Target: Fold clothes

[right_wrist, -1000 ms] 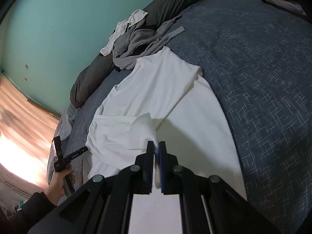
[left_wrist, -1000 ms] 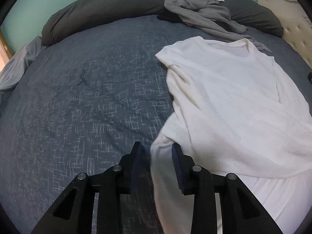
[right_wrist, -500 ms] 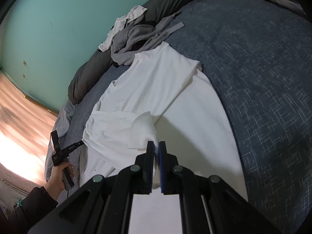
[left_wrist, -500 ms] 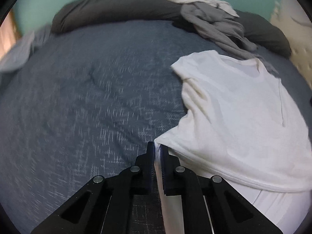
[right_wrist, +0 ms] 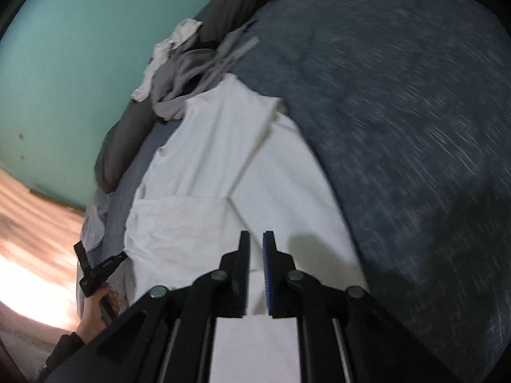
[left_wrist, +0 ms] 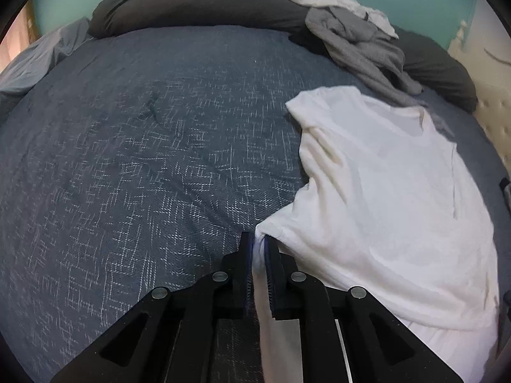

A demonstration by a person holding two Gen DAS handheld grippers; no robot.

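A wide bed (left_wrist: 134,166) fills most of both views, covered by a dark blue bedspread (right_wrist: 399,127) flecked with pale crosshatch marks. A long charcoal bolster (left_wrist: 191,3) lies along its far edge against a teal wall (right_wrist: 80,63). A cream tufted headboard (left_wrist: 491,118) stands at one side. Warm light falls across a wooden floor (right_wrist: 28,239).
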